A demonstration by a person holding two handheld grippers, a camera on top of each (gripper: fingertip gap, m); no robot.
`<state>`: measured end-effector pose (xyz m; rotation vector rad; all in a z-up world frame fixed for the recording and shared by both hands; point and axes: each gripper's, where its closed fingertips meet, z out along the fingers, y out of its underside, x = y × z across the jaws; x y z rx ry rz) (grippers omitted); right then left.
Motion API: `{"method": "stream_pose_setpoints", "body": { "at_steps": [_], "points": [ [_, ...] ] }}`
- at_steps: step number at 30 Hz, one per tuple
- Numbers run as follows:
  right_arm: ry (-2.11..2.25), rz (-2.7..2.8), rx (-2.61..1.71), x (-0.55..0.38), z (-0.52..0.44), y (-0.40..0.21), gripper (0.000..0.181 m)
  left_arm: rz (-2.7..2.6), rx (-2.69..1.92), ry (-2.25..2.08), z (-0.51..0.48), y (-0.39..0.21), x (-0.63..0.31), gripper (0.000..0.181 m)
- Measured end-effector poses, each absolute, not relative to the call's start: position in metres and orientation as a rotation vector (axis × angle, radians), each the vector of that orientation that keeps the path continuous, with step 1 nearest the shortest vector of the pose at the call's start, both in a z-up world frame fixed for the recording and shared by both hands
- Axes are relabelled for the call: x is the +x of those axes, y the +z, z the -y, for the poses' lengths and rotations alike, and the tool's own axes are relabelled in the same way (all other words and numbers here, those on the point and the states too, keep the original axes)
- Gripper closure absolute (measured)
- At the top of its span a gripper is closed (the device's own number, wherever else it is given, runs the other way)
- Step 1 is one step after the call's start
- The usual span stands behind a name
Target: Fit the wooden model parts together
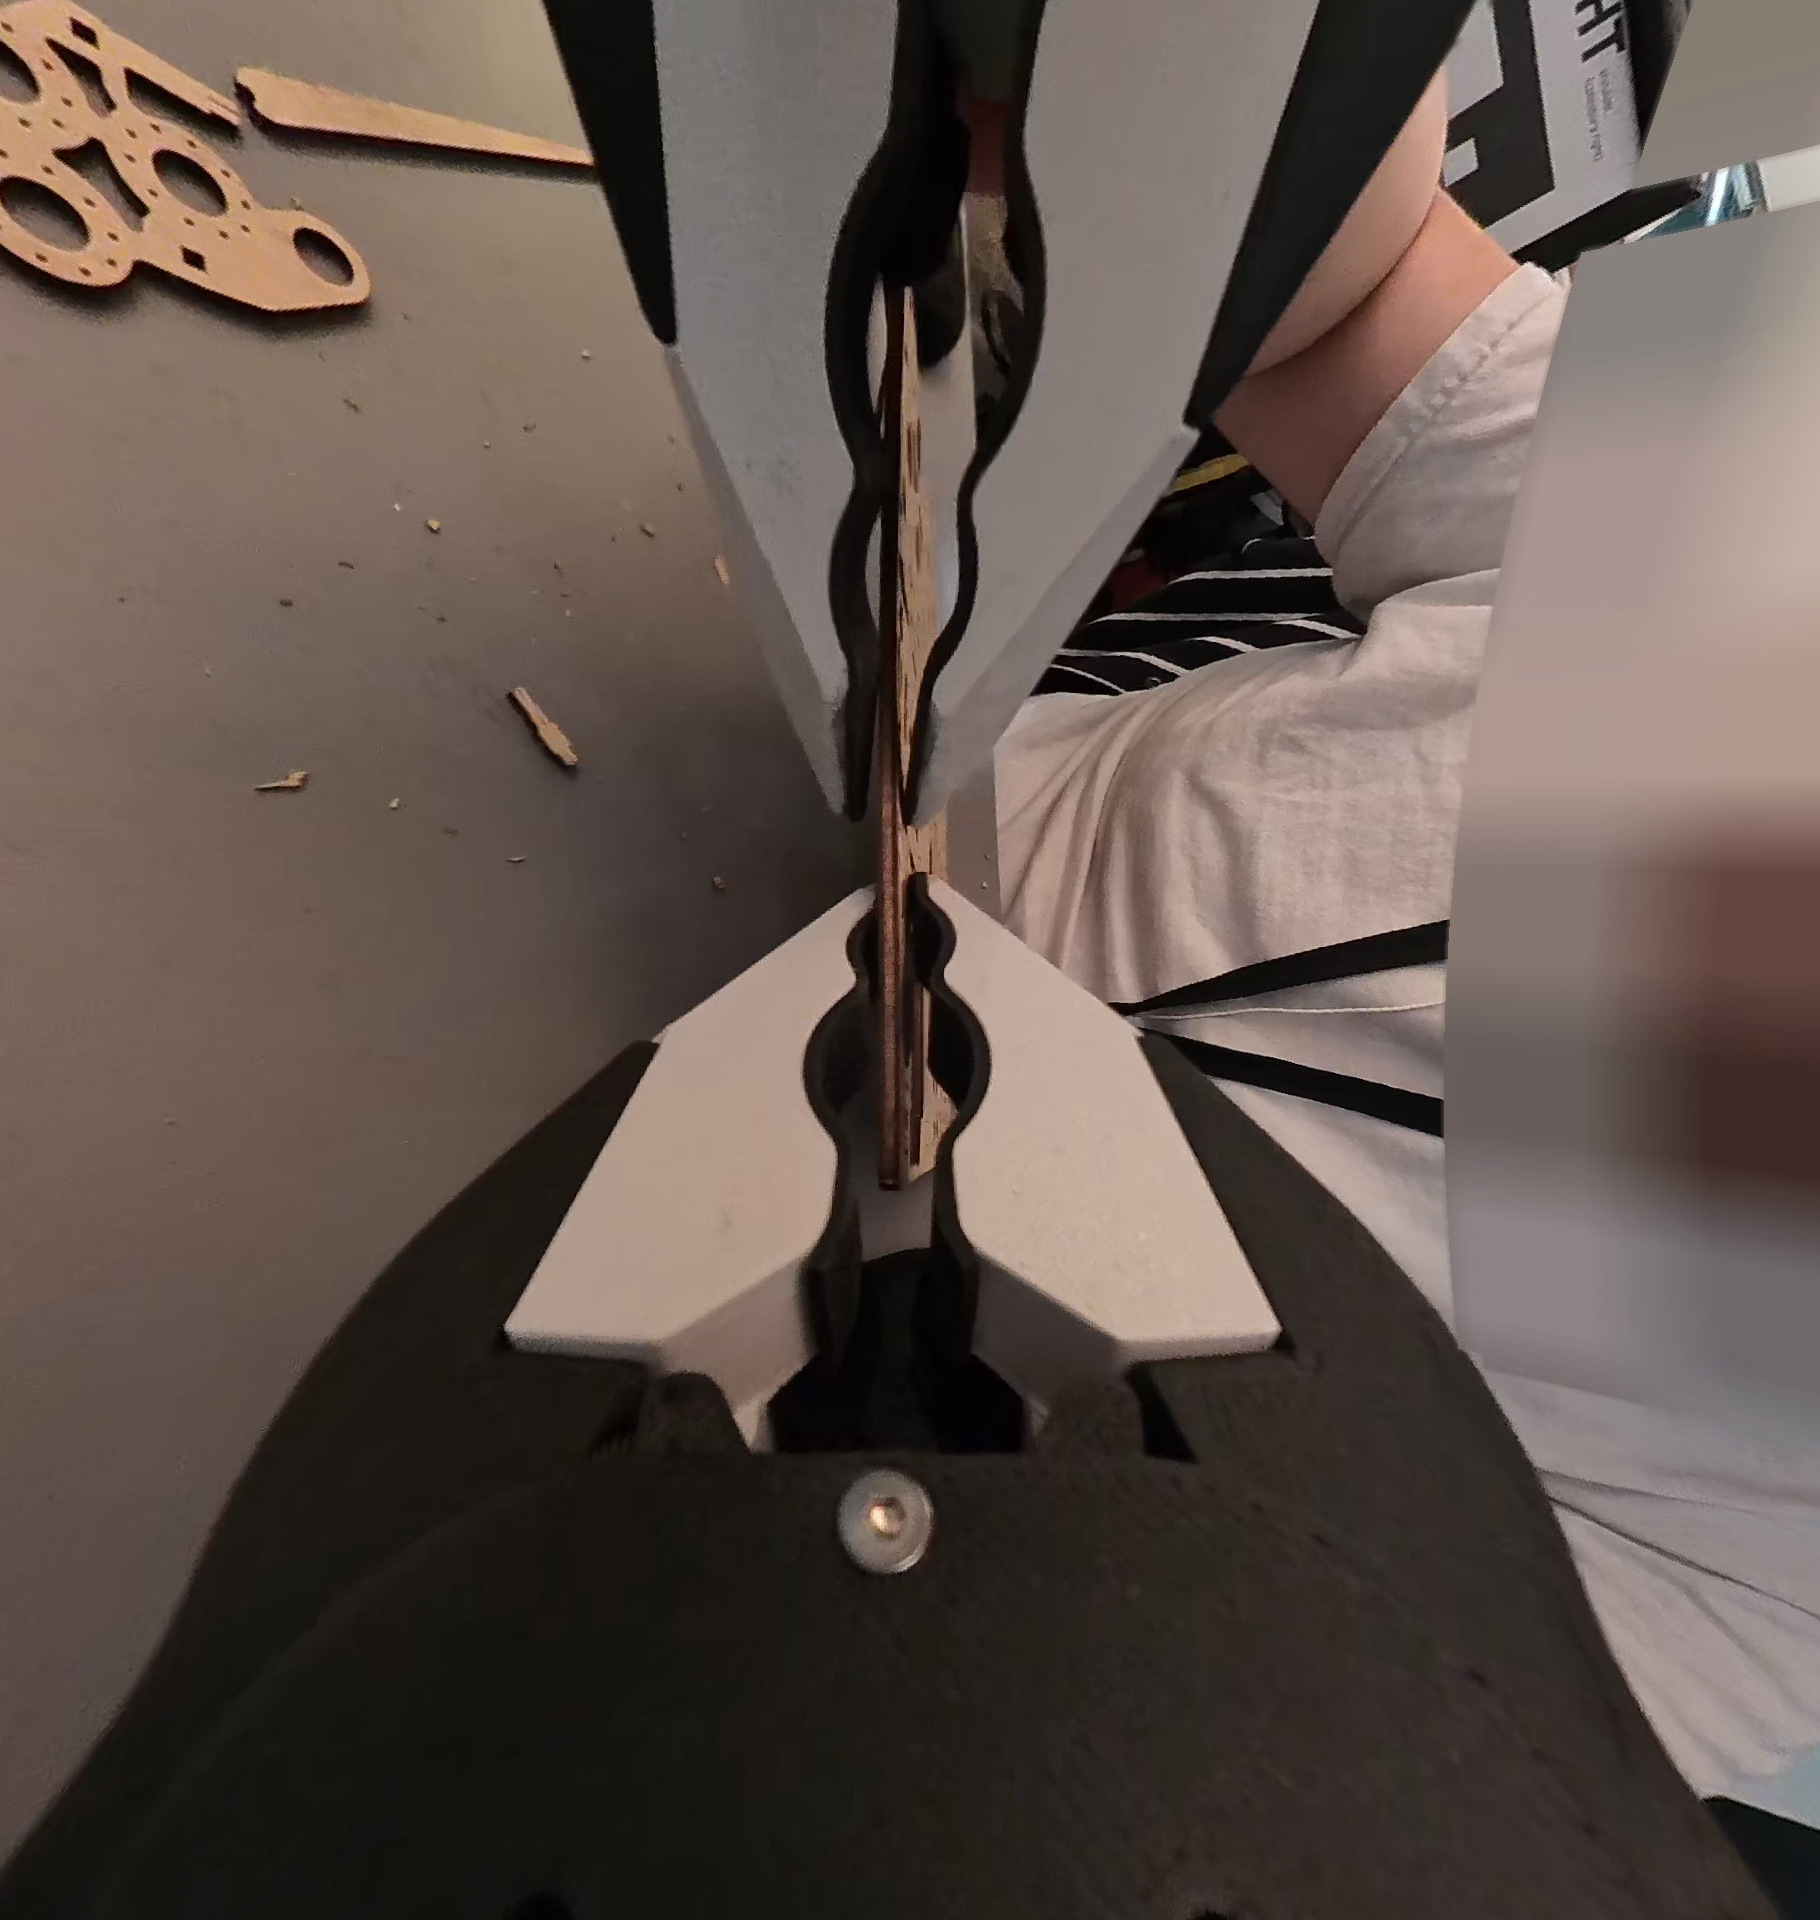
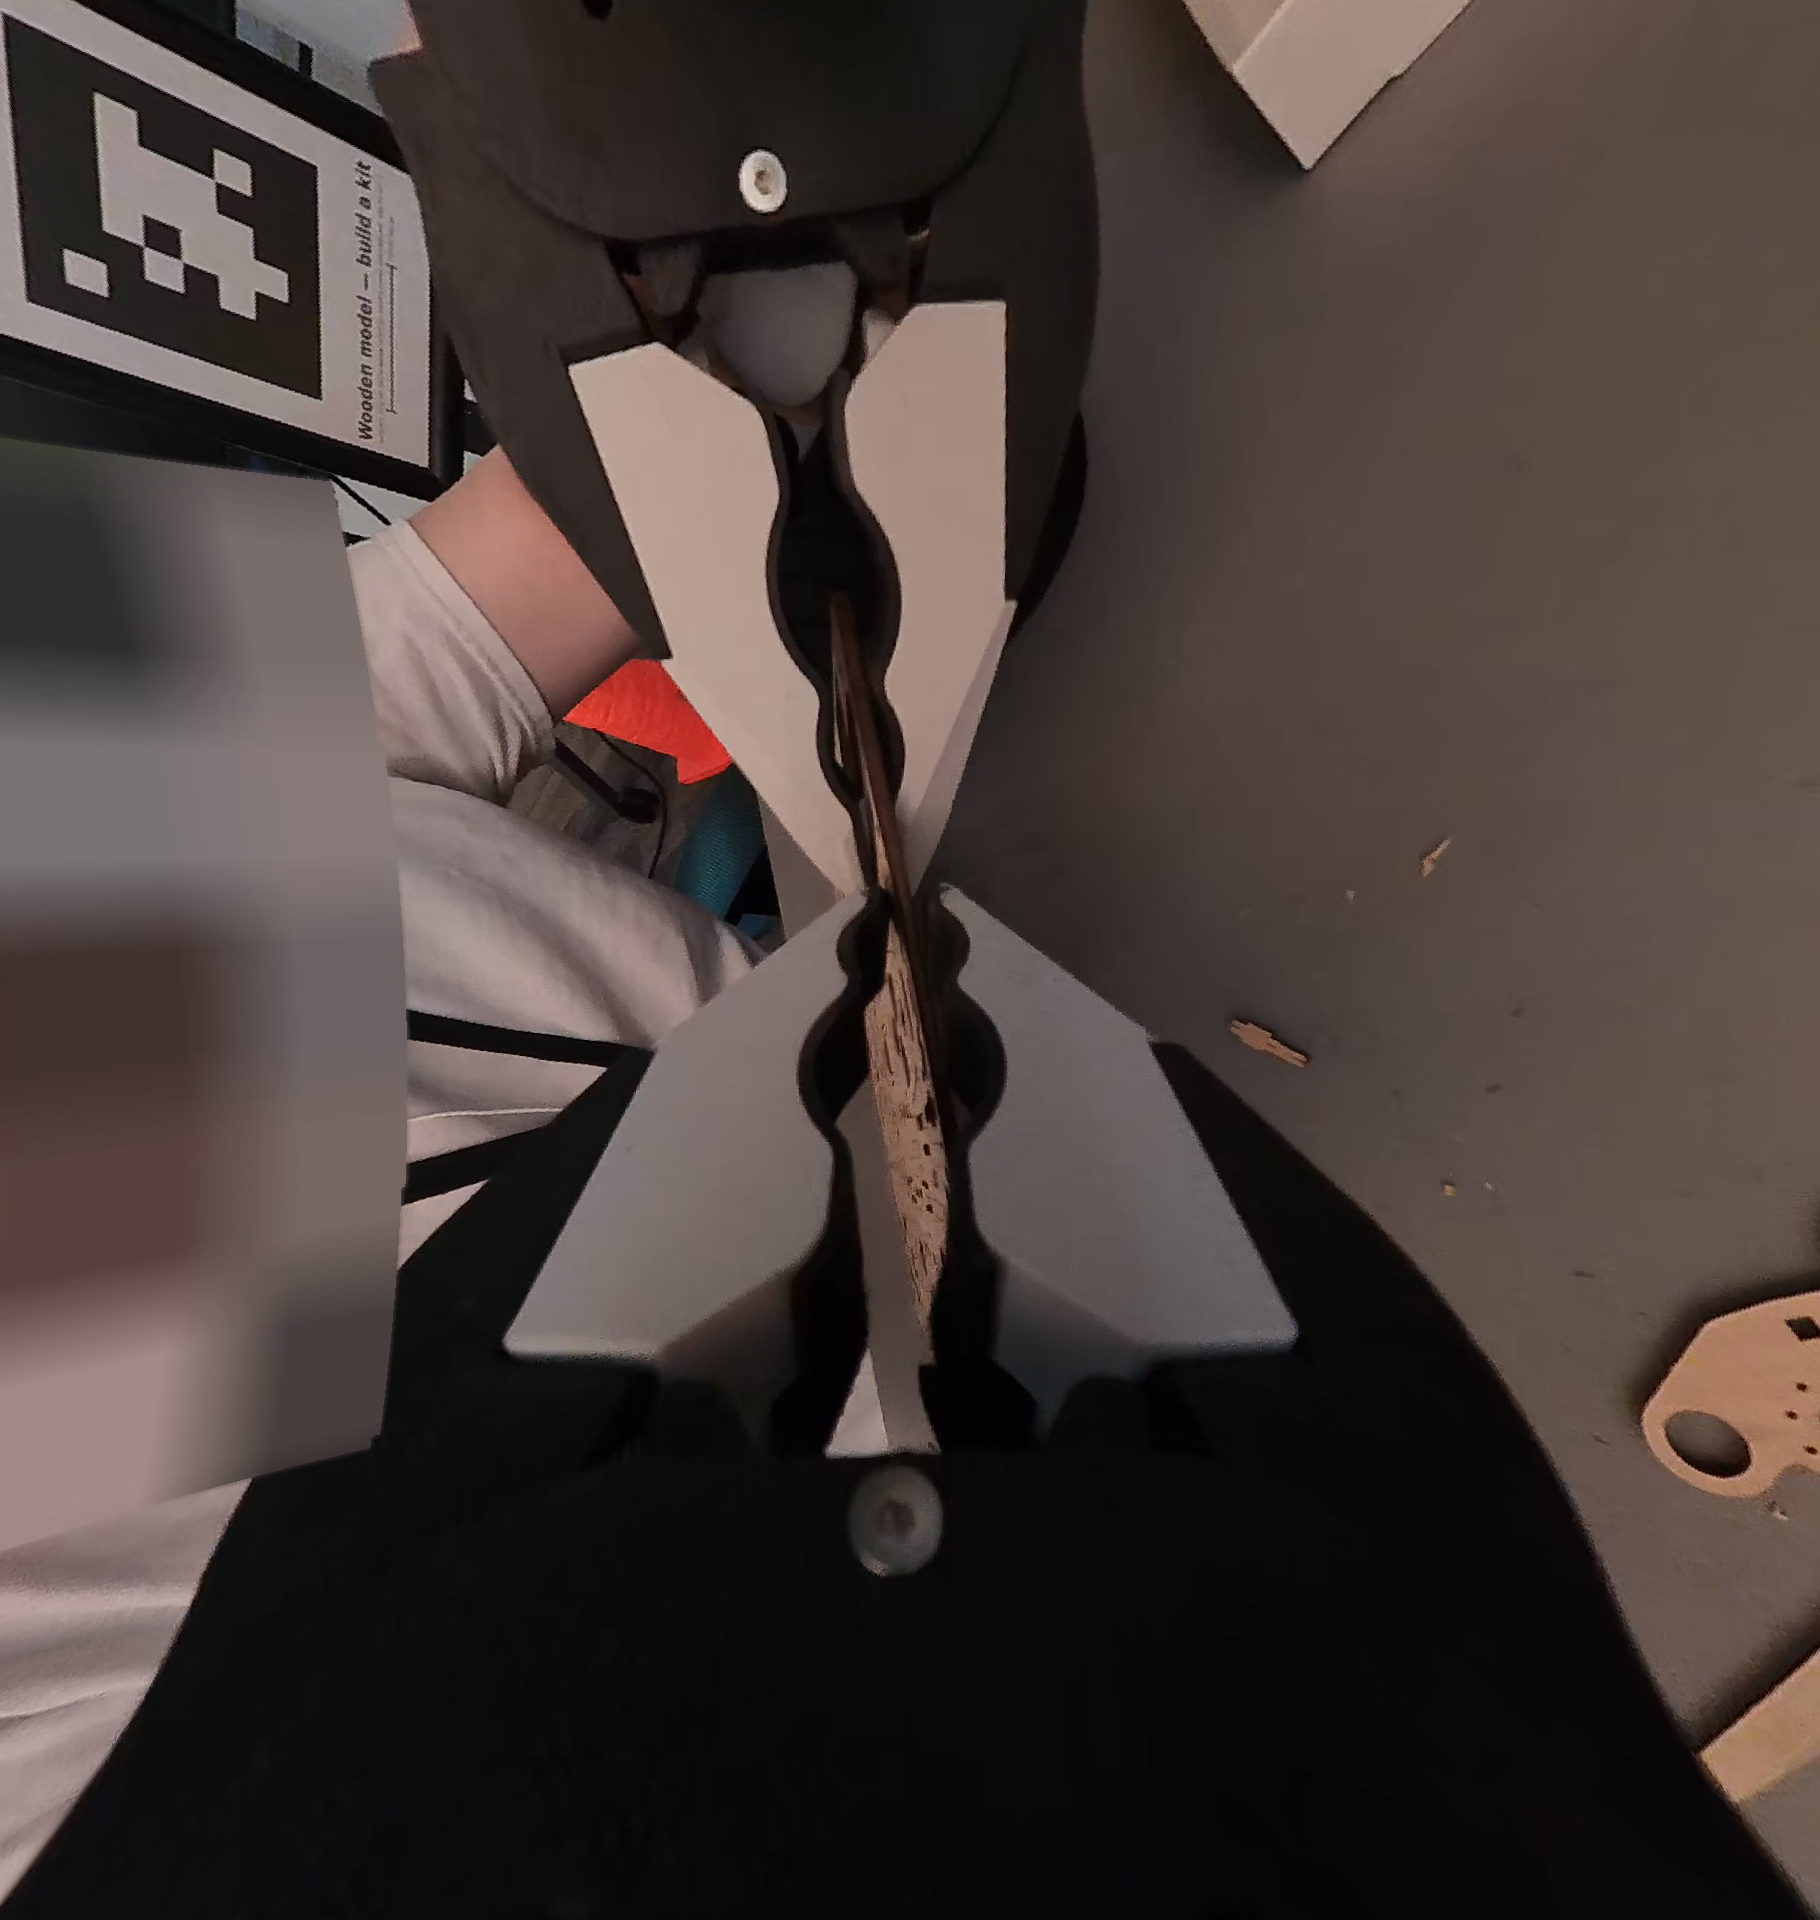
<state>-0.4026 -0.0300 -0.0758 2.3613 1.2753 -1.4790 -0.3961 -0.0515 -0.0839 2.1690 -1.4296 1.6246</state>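
My left gripper [image 1: 901, 894] points up from the bottom of its view, shut on a thin wooden part [image 1: 890, 1091] seen edge-on. My right gripper [image 1: 890, 800] comes down from the top, tip to tip with it, shut on a speckled wooden part [image 1: 904, 499]. In the right wrist view my right gripper [image 2: 901, 904] clamps the speckled part [image 2: 906, 1122]. The left gripper [image 2: 870, 873] opposite holds the dark-edged part [image 2: 864, 707]. The two parts overlap side by side between the tips. I cannot tell whether they are joined.
On the grey table [image 1: 262, 1039] lie a perforated wooden plate [image 1: 106, 177], a tapered wooden strip [image 1: 397, 120] and small chips. The plate also shows in the right wrist view [image 2: 1779, 1392], with another wooden piece [image 2: 1810, 1714] and a white box [image 2: 1321, 62]. A person in a white shirt [image 1: 1249, 831] sits close by. The tips of both grippers are at nearly the same place.
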Motion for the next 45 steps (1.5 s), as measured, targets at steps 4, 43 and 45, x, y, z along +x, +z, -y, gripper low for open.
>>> {"method": "stream_pose_setpoints", "body": {
  "at_steps": [4, 43, 45],
  "points": [
    [-1.479, -1.265, 2.377, -0.403, 0.027, -0.076, 0.176, 1.431, 2.182, 1.619, 0.050, -0.084, -0.397, 0.180],
    [-1.073, -1.029, 2.556, -0.389, 0.014, -0.072, 0.174, 1.359, 2.338, 1.595, 0.041, -0.080, -0.389, 0.180],
    [-1.019, -1.037, 2.582, -0.391, 0.009, -0.074, 0.174, 1.354, 2.383, 1.565, 0.037, -0.083, -0.390, 0.179]
  ]
}}
